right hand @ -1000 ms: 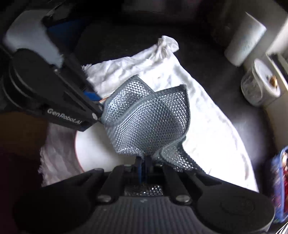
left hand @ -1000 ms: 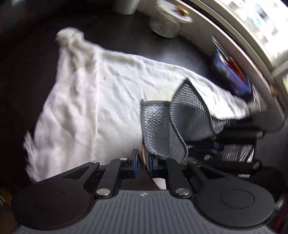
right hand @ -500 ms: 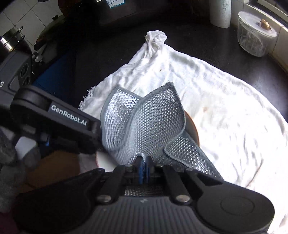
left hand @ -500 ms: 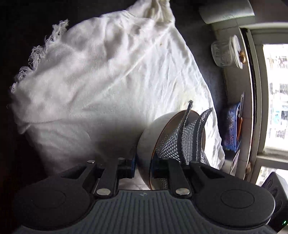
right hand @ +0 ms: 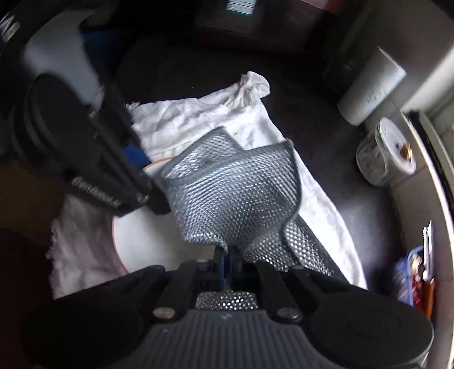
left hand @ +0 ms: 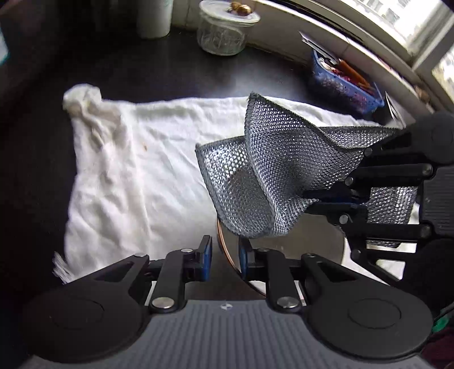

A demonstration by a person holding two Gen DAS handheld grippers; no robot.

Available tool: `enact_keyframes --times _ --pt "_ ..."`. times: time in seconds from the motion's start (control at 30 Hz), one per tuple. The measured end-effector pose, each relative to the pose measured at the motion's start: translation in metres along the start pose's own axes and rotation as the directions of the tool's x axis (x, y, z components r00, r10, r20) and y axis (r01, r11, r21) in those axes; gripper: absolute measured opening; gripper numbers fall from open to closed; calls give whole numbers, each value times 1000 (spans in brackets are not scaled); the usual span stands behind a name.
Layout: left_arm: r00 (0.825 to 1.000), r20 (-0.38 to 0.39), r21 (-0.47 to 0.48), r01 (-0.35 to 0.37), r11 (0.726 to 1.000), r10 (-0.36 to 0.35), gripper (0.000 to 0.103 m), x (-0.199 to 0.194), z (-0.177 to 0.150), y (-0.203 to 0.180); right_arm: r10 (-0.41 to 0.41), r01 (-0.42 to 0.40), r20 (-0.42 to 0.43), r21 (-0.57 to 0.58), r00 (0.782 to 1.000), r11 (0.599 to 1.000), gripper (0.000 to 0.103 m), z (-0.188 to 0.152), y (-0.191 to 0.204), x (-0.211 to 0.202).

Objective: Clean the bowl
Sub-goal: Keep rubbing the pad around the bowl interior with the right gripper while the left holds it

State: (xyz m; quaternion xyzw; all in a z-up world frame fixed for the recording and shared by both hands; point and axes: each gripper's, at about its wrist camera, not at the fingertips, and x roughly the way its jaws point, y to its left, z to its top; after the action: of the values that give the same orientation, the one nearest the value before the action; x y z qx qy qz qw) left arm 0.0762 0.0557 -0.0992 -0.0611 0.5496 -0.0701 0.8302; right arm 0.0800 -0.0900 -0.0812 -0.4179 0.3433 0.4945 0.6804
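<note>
— Where is the bowl (left hand: 286, 252) held?
— Its copper rim is clamped between the nearly closed jaws of the left gripper (left hand: 224, 249); it is tilted above the white cloth (left hand: 136, 176) on the counter (left hand: 159, 73).
— And the right gripper (right hand: 225, 262)?
— Its jaws are pinched tight on the mesh scrubber (right hand: 235, 193), pressed into the bowl.

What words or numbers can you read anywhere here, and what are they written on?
White lettering on the side of the left gripper, seen from the right wrist camera: too blurred to read.
A label on a dark box at the top of that view: too small to read.
Faint marks on the paper towel roll: cannot be read.
Nothing else with writing shows.
</note>
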Motion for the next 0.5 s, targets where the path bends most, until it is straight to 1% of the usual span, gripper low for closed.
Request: enact_keyframes --times 0.07,0.13,0.2,0.23,0.27,0.3,0.37,0.43,0.5 --pt "1000 5 35 -6 999 6 16 0 0 -1 -2 3 4 -27 1000 1000 2 0 2 2" --pt "1000 9 19 -4 1000 4 12 0 -5 0 14 -14 4 -12 1000 1000 2 -1 -2 4" --pt "1000 20 -42 6 999 -6 11 0 -10 3 47 -47 2 34 999 998 2 -3 -6 7" --pt "1000 25 -78 14 997 -12 11 -1 -12 5 69 -68 -9 85 998 994 2 -4 -8 10" --pt "999 28 -115 23 993 -20 11 -1 -13 7 80 -78 -12 120 997 990 2 -3 -9 13" --pt "999 29 -176 40 984 -36 11 0 -15 11 92 -89 -15 155 996 984 2 -2 -10 18" --pt "996 34 -335 88 938 -81 11 0 -23 22 135 -129 -5 254 991 958 2 -2 -15 24" --pt "993 37 -448 116 887 -111 11 0 -30 29 154 -149 8 314 988 938 2 -3 -19 26" --pt "990 43 -537 139 832 -137 12 1 -36 35 184 -180 25 382 983 907 2 -5 -24 27"
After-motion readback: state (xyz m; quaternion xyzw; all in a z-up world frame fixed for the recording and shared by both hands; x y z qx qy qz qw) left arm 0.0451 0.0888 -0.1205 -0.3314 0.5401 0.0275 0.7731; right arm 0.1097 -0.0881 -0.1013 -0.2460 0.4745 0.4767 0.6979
